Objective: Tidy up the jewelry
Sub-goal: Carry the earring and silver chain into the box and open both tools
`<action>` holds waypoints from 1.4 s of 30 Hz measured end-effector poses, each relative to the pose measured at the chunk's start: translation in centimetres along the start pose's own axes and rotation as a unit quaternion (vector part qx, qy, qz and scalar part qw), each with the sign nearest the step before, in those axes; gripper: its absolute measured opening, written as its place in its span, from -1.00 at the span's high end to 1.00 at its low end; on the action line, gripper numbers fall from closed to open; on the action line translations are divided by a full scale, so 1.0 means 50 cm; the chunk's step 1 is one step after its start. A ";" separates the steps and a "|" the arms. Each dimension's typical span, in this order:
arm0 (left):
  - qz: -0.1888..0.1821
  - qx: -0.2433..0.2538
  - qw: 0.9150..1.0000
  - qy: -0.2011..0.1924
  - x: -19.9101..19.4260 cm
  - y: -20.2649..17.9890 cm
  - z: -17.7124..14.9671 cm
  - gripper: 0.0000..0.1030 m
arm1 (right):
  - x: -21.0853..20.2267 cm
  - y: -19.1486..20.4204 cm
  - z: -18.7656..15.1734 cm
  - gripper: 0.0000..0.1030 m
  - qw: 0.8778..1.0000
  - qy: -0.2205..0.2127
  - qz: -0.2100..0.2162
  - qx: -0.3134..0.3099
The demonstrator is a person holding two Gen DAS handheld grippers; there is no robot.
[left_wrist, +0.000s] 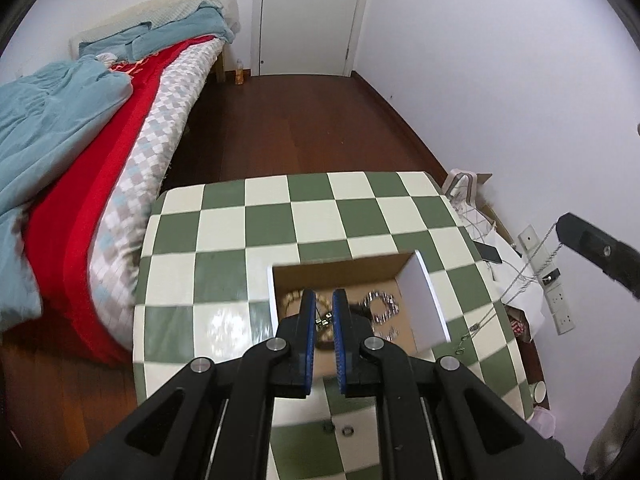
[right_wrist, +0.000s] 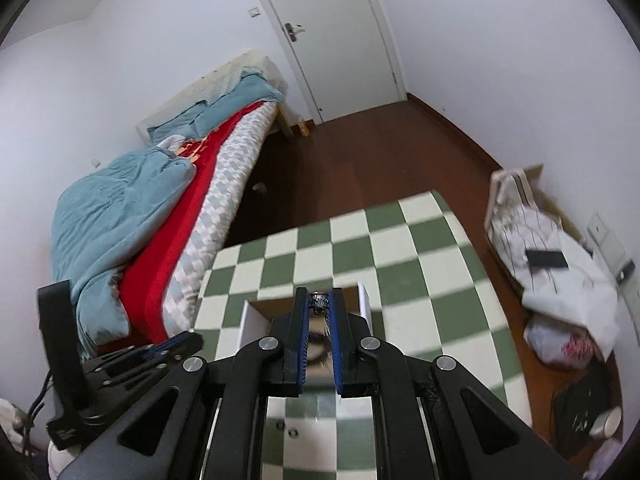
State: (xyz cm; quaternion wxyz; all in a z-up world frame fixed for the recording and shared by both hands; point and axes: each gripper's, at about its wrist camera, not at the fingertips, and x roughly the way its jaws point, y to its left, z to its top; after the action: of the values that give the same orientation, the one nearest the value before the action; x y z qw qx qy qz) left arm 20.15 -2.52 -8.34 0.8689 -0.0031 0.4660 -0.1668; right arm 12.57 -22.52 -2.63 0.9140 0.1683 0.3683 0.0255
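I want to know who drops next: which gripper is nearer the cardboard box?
Left. The left gripper hangs right over the cardboard box, jaws slightly apart. The right gripper, pinching a silver chain, is raised off to its right.

Bench (left_wrist: pixel 224 236): green/cream checkerboard, glossy. Box (left_wrist: pixel 420 300): brown cardboard inside, white walls. Jewelry in box: gold-tone bead piece (left_wrist: pixel 290 300), silver sparkly bracelet (left_wrist: pixel 382 306). Left tongs (left_wrist: pixel 324 310) & right tongs (right_wrist: pixel 319 312): black w/ blue pads. Chain (left_wrist: pixel 520 276): silver. Bed (left_wrist: pixel 132 184): teal blanket, red cover, grey/white/pale-blue diamond-check quilt. Floor (left_wrist: pixel 300 128): dark red-brown wood. Door (left_wrist: pixel 312 16), walls: white.
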 end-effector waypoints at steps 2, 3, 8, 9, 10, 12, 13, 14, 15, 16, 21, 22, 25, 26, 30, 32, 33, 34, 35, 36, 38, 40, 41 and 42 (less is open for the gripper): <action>-0.002 -0.004 1.000 0.010 0.025 0.006 0.020 0.89 | 0.021 0.014 0.023 0.80 1.000 0.005 0.001 -0.011; -0.002 -0.002 1.000 0.017 0.039 0.007 0.027 0.89 | 0.036 0.021 0.032 0.80 1.000 0.010 0.000 -0.017; -0.001 0.002 0.999 0.052 0.111 0.009 0.039 0.89 | 0.127 0.044 0.051 0.80 0.998 0.042 -0.011 -0.042; -0.002 0.001 0.998 0.062 0.127 0.011 0.039 0.89 | 0.150 0.047 0.052 0.80 0.998 0.050 -0.017 -0.047; -0.003 -0.002 0.997 0.071 0.141 0.013 0.039 0.89 | 0.168 0.048 0.051 0.80 0.997 0.057 -0.020 -0.051; -0.004 -0.006 0.996 0.088 0.169 0.020 0.038 0.89 | 0.217 0.046 0.051 0.80 0.995 0.075 -0.032 -0.056; -0.004 -0.006 0.996 0.094 0.179 0.022 0.036 0.89 | 0.237 0.044 0.051 0.80 0.994 0.083 -0.036 -0.057; -0.007 -0.009 0.995 0.099 0.188 0.023 0.036 0.89 | 0.260 0.041 0.051 0.80 0.993 0.091 -0.042 -0.057; -0.012 -0.015 0.994 0.108 0.199 0.026 0.035 0.89 | 0.278 0.038 0.050 0.80 0.992 0.099 -0.046 -0.059; -0.015 -0.016 0.993 0.113 0.205 0.026 0.035 0.89 | 0.298 0.035 0.049 0.80 0.991 0.108 -0.051 -0.060; -0.024 -0.042 0.989 0.138 0.231 0.038 0.039 0.83 | 0.362 0.012 0.042 0.80 0.986 0.146 -0.059 -0.053; -0.025 -0.047 0.989 0.137 0.231 0.041 0.040 0.82 | 0.371 0.005 0.041 0.79 0.985 0.156 -0.056 -0.046; -0.019 -0.057 0.989 0.132 0.224 0.048 0.045 0.51 | 0.379 -0.013 0.037 0.78 0.984 0.172 -0.050 -0.022; -0.012 -0.060 0.990 0.127 0.219 0.051 0.046 0.08 | 0.379 -0.017 0.036 0.77 0.983 0.176 -0.048 -0.017; 0.005 -0.070 0.992 0.104 0.195 0.067 0.053 -0.58 | 0.368 -0.027 0.032 -0.02 0.983 0.175 -0.049 -0.011; 0.023 -0.067 0.993 0.099 0.183 0.072 0.053 -0.79 | 0.359 -0.031 0.031 -0.08 0.984 0.172 -0.048 -0.008; 0.032 -0.066 0.993 0.092 0.177 0.076 0.051 -0.89 | 0.355 -0.033 0.030 -0.08 0.984 0.172 -0.049 -0.007; 0.039 -0.064 0.993 0.088 0.172 0.079 0.049 -0.97 | 0.348 -0.035 0.027 -0.16 0.984 0.172 -0.051 -0.007; 0.047 -0.061 0.994 0.084 0.166 0.081 0.045 -0.98 | 0.343 -0.035 0.026 -0.24 0.984 0.171 -0.054 -0.008; 0.062 -0.058 0.993 0.079 0.159 0.085 0.039 -0.98 | 0.336 -0.036 0.023 -0.47 0.984 0.169 -0.061 -0.011; 0.079 -0.056 0.993 0.072 0.151 0.090 0.028 -0.98 | 0.325 -0.035 0.015 -0.78 0.983 0.168 -0.075 -0.021; 0.101 -0.049 0.991 0.066 0.141 0.091 0.010 -0.99 | 0.317 -0.031 0.003 -0.86 0.981 0.167 -0.092 -0.035; 0.110 -0.047 0.991 0.061 0.136 0.091 0.002 -0.99 | 0.314 -0.029 -0.005 -0.89 0.980 0.168 -0.102 -0.041; 0.122 -0.042 0.990 0.054 0.128 0.089 -0.010 -0.99 | 0.312 -0.028 -0.014 -0.99 0.978 0.170 -0.111 -0.048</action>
State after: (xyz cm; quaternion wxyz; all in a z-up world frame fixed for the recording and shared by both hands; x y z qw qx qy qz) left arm 24.30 -0.13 -14.51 0.8554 0.0261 0.5158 -0.0400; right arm 23.34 -20.96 -13.92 0.8420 0.0759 0.5333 -0.0299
